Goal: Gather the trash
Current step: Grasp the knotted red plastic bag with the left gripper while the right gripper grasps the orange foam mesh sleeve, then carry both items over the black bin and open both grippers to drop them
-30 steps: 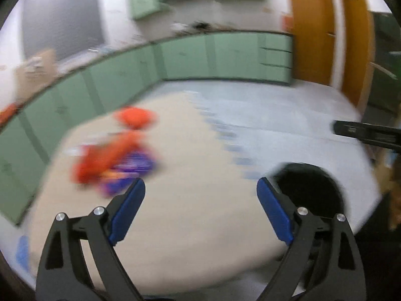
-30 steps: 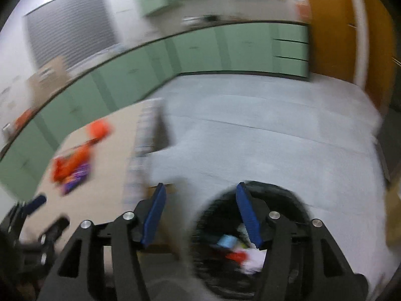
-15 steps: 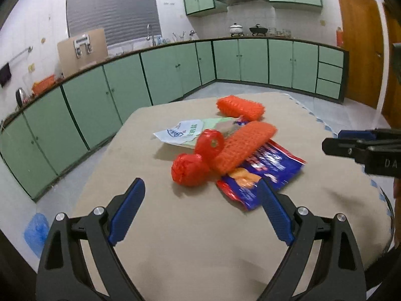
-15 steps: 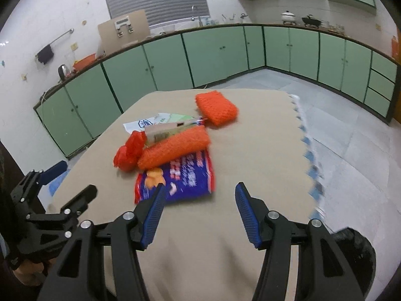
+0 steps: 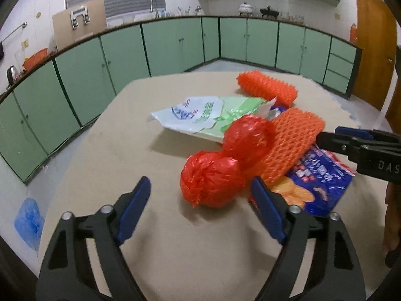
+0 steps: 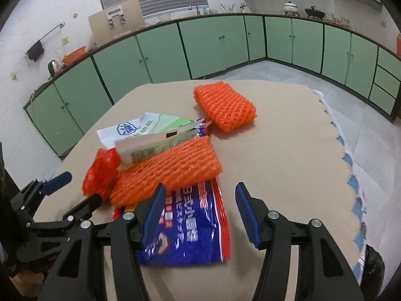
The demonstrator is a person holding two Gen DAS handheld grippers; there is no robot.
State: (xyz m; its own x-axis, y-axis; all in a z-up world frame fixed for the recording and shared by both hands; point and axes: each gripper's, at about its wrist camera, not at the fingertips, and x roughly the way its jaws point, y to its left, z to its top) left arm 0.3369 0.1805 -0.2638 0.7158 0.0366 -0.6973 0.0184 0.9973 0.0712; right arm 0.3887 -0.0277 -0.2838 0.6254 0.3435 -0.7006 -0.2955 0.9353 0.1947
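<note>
Most of the collecting was still to do, judging by the pile left on the desk (image 6: pixel 288 150). Five pieces of trash lay there in a loose heap: a red plastic bag (image 5: pixel 213 178) knotted into two lumps at the near left, a long orange foam net (image 6: pixel 168 170) lying over a blue snack wrapper (image 6: pixel 193 228), a white and green packet (image 5: pixel 200 115) behind them, and a second orange foam net (image 6: pixel 225 105) alone at the far side, just apart from the rest. At the near right edge of the desk, low down, a black bin (image 6: pixel 373 268) showed, the likely place for the trash; its contents could not be seen.

The left tool (image 5: pixel 200 205) hung just short of the red bag, its jaws closing but with nothing between them yet; the bag sat just beyond the tips. The right tool (image 6: pixel 200 213) stood released over the blue wrapper, its pads not pressing it, and held nothing.

The long net's axis ran from near left to far right across the heap, one end against the red bag. The blue wrapper's long axis ran near to far, its far end tucked under that net. The far net lay slantwise, from far left to near right.
</note>
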